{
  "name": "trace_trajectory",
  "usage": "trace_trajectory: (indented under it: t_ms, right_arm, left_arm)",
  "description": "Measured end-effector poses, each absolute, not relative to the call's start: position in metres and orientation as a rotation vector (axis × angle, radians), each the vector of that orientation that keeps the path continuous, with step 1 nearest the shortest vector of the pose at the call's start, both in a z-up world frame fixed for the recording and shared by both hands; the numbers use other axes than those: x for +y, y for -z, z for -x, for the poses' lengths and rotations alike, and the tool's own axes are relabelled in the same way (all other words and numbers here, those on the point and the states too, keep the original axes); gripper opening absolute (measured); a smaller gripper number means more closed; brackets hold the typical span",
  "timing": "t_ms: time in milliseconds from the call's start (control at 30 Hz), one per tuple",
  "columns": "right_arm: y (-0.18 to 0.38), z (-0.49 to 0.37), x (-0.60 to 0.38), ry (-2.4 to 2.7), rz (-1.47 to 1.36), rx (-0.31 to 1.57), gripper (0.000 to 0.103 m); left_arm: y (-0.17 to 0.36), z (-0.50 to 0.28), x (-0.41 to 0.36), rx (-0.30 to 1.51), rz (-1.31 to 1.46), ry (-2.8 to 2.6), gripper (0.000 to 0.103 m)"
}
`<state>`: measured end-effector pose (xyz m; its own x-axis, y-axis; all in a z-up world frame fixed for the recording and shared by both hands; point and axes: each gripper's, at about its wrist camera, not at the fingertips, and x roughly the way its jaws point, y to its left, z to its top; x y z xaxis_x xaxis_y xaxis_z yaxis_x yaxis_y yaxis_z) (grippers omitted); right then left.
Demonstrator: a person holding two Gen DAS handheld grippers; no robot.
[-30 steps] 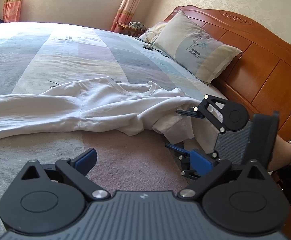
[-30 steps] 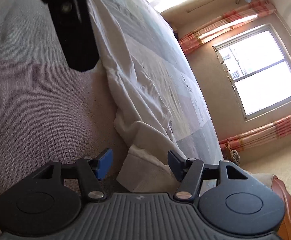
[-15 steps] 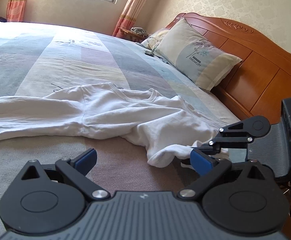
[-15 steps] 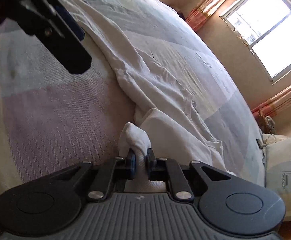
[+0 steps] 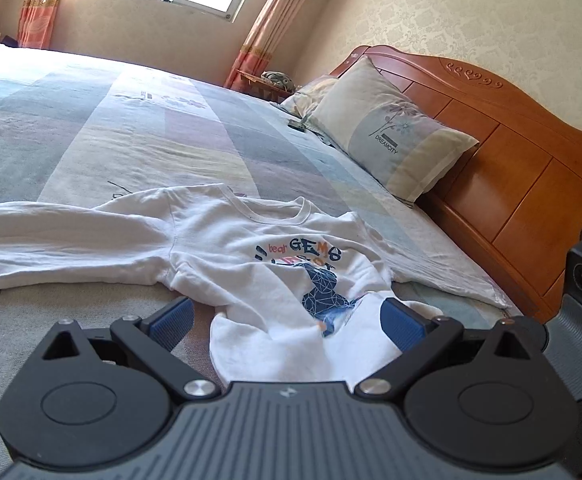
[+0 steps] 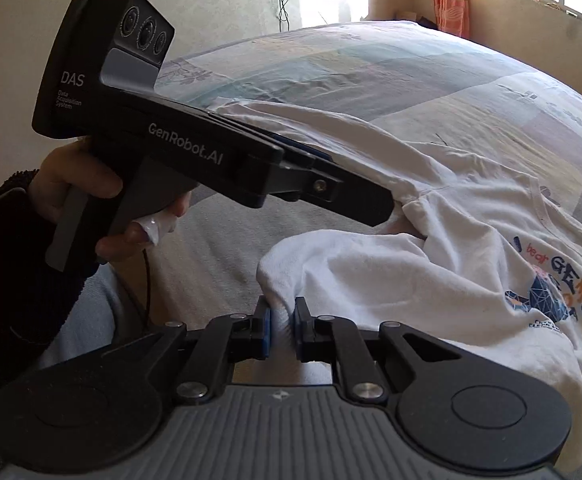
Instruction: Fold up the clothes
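The shirt (image 5: 259,264) lies print-up on the bed (image 5: 131,136). The left gripper (image 5: 287,322) gapes wide, hem bunched between its fingers at 12 o'clock. The right gripper (image 6: 282,330) pinches a white fold.

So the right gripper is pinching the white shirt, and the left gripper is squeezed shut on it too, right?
Not quite. The right gripper does pinch the white shirt, but the left gripper is open, its blue pads spread wide apart, as the left wrist view shows.
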<state>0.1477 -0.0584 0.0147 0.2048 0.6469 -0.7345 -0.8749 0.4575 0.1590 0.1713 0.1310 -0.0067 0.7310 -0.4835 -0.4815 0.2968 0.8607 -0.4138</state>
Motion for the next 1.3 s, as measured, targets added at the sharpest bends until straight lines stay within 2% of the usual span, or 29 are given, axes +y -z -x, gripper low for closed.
trace_trajectory:
  t_ms: [67, 167, 233, 333, 400, 533, 600, 767, 933, 1100, 1300]
  right_arm:
    - [-0.012, -0.143, -0.053, -1.137, 0.265, 0.854, 0.016]
    - [-0.005, -0.139, -0.046, -1.174, 0.237, 0.878, 0.030]
    - [-0.001, -0.135, -0.045, -1.176, 0.232, 0.881, 0.031]
    - [-0.002, -0.130, -0.053, -1.138, 0.208, 0.856, 0.045]
    - [-0.006, -0.128, -0.065, -1.088, 0.181, 0.828, 0.058]
    - [-0.008, -0.133, -0.110, -0.923, 0.056, 0.788, 0.065]
    - [-0.003, -0.134, -0.141, -0.793, -0.011, 0.773, 0.076]
    - [0.021, -0.130, -0.219, -0.502, -0.176, 0.766, 0.077]
    - [0.055, -0.131, -0.257, -0.349, -0.194, 0.777, 0.077]
    - [0.069, -0.145, -0.250, -0.346, -0.130, 0.731, 0.077]
    - [0.057, -0.174, -0.199, -0.469, 0.035, 0.654, 0.075]
  left_arm:
    - [0.006, -0.171, 0.134, 0.611, 0.330, 0.432, 0.099]
    - [0.007, -0.172, 0.136, 0.610, 0.338, 0.426, 0.099]
    - [0.007, -0.172, 0.135, 0.612, 0.334, 0.430, 0.099]
    - [0.008, -0.173, 0.132, 0.620, 0.325, 0.431, 0.099]
    - [0.009, -0.173, 0.129, 0.626, 0.318, 0.432, 0.099]
    - [0.012, -0.175, 0.118, 0.643, 0.296, 0.461, 0.099]
    - [0.014, -0.176, 0.110, 0.654, 0.279, 0.477, 0.099]
    - [0.020, -0.179, 0.095, 0.679, 0.257, 0.504, 0.099]
    - [0.027, -0.182, 0.075, 0.712, 0.215, 0.530, 0.099]
    - [0.032, -0.185, 0.060, 0.736, 0.170, 0.543, 0.099]
    - [0.034, -0.188, 0.061, 0.740, 0.169, 0.518, 0.099]
